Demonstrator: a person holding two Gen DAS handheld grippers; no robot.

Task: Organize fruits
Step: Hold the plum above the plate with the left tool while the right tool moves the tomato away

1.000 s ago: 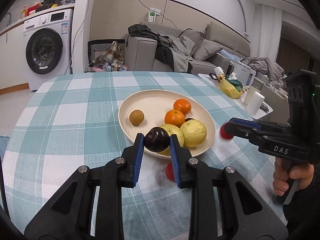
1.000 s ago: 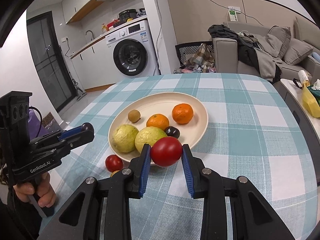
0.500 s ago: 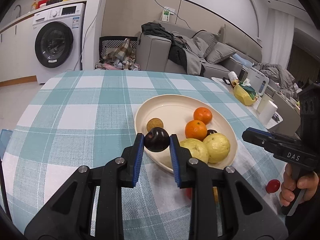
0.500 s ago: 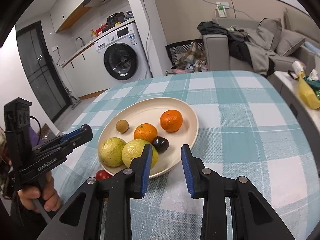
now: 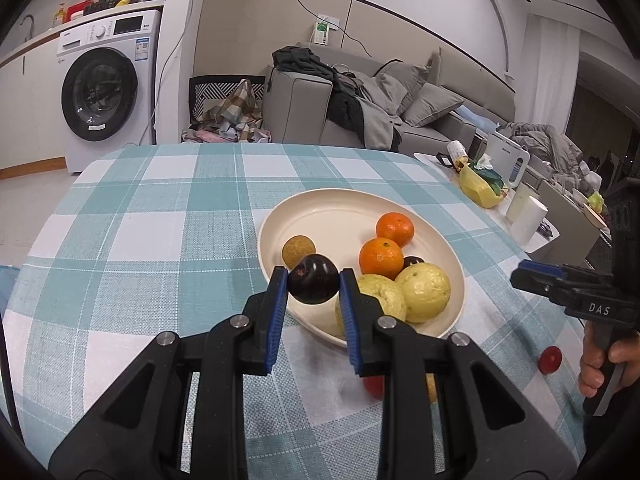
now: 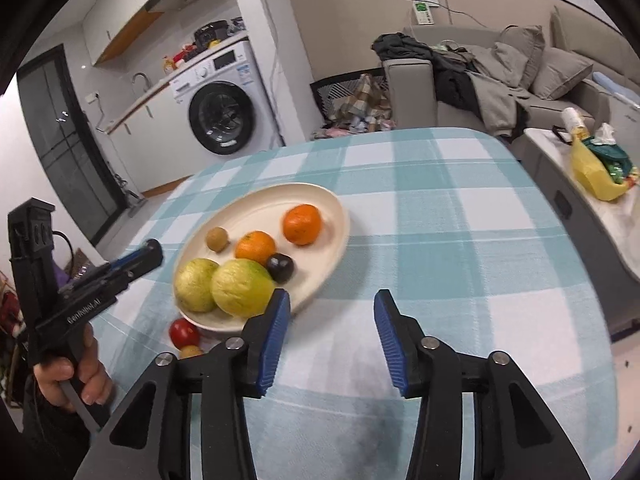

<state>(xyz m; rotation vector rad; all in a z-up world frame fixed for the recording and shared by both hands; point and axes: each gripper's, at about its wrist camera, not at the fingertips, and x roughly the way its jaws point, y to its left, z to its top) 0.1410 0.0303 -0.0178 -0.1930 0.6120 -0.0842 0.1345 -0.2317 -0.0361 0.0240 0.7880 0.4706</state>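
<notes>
My left gripper is shut on a dark plum, held just above the near rim of the cream plate. On the plate lie two oranges, two yellow-green guavas, a small brown fruit and a second dark plum. My right gripper hovers over the tablecloth right of the plate; its jaws are opening with nothing between them. A small red fruit lies on the cloth near the right hand. A red tomato and a yellowish fruit lie beside the plate's near rim.
The round table wears a teal-and-white checked cloth. A side table with a yellow bag stands to the right. A washing machine and a grey sofa lie beyond the far edge.
The right gripper let go of the red tomato it held a second ago, drew back to the right and spread its jaws wider. The left gripper shifted left, still holding the plum.
</notes>
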